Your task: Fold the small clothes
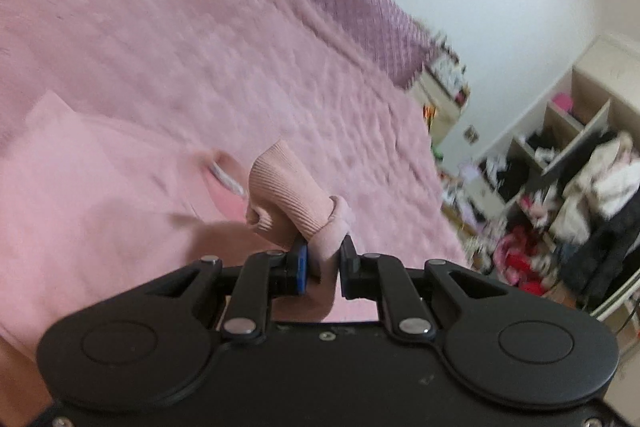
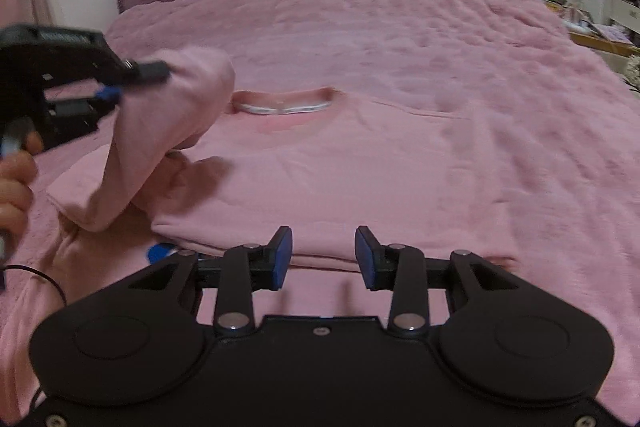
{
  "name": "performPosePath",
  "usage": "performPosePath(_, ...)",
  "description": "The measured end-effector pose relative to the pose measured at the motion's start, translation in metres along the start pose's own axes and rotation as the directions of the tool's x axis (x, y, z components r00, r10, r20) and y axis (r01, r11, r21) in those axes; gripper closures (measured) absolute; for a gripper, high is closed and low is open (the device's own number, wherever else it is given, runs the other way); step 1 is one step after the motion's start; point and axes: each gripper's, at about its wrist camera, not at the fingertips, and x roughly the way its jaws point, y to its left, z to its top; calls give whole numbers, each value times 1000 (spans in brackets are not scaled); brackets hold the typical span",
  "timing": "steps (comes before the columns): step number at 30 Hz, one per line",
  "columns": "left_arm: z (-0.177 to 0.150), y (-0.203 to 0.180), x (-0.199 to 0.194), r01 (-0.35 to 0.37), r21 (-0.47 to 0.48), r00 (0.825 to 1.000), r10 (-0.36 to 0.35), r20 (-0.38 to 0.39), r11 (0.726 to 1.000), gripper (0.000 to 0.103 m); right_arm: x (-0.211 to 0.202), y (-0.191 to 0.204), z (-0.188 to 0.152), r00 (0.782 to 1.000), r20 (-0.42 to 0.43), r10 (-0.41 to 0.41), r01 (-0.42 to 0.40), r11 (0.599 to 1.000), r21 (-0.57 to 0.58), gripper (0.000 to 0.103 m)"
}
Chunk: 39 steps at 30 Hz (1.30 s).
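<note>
The left gripper (image 1: 324, 261) is pinching the pink sweatshirt's sleeve (image 2: 172, 131); the sweatshirt (image 2: 340, 179) is lying collar-away; the right gripper (image 2: 324, 257) fingers are gaping wide.

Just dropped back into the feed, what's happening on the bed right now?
A pink sweatshirt lies spread flat on the pink blanket. The left gripper is shut on the sleeve's ribbed cuff and holds that sleeve lifted off the bed. The right gripper is open, empty, near the shirt's bottom hem.
</note>
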Motion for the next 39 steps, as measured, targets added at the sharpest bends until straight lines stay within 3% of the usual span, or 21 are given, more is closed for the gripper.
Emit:
performPosePath(10, -58, -32, 67, -54, 163, 988, 76, -134, 985, 91, -7, -42, -12, 999, -12, -42, 43, 997, 68, 67)
performPosePath(15, -94, -53, 77, -130, 412, 970, 201, -134, 902, 83, -8, -51, -15, 999, -14, -51, 52, 995, 84, 67)
performPosePath(16, -97, -59, 78, -128, 454, 971, 204, -123, 882, 70, -9, -51, -14, 998, -12, -54, 55, 995, 87, 67)
performPosePath(17, -100, -66, 79, -119, 492, 974, 198, -113, 863, 60, -9, -52, -14, 998, -9, -57, 58, 994, 90, 67)
performPosePath(22, -103, -98, 57, -29, 592, 992, 96, -81, 805, 53, -16, -51, -6, 997, 24, -76, 73, 992, 104, 66)
performPosePath(25, -88, -95, 35, -62, 586, 994, 103, -38, 808, 53, -17, -48, 1, 997, 43, -65, 60, 992, 109, 66)
performPosePath(29, -55, -62, -6, -148, 519, 988, 149, 41, 842, 53, -11, -35, 9, 998, 59, -32, 25, 993, 112, 63)
performPosePath(34, -27, -4, -38, -314, 445, 948, 300, 104, 839, 54, -2, -27, 11, 998, 58, -17, 7, 984, 180, 62)
performPosePath(39, -24, 35, -38, -384, 400, 920, 384, 83, 832, 54, 4, -10, 24, 993, 117, -7, -7, 993, 121, 62)
